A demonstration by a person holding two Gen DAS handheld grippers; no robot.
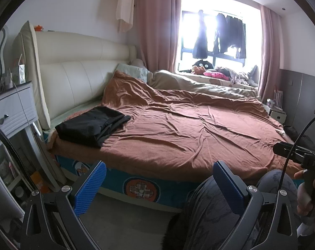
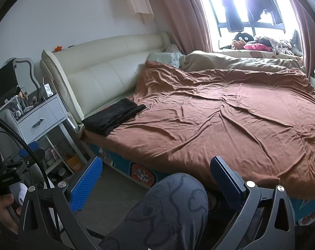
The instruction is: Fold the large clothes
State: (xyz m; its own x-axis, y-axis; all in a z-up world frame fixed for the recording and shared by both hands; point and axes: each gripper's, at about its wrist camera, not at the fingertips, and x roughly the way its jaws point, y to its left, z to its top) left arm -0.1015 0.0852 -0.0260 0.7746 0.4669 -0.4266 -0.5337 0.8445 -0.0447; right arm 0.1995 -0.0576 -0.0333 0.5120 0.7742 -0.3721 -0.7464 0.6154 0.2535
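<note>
A black garment lies folded in a flat stack on the near left corner of the bed, close to the headboard; the right wrist view shows the same black garment. My left gripper is open, held back from the bed's near edge with nothing between its blue pads. My right gripper is open too, also empty, hovering off the bed over a person's knee in grey patterned trousers. Both grippers are well short of the garment.
A rumpled brown blanket covers the bed, with a beige quilt behind it. A cream padded headboard and a white nightstand stand at left. Dark clothes hang in the window. The person's hand holds the other gripper.
</note>
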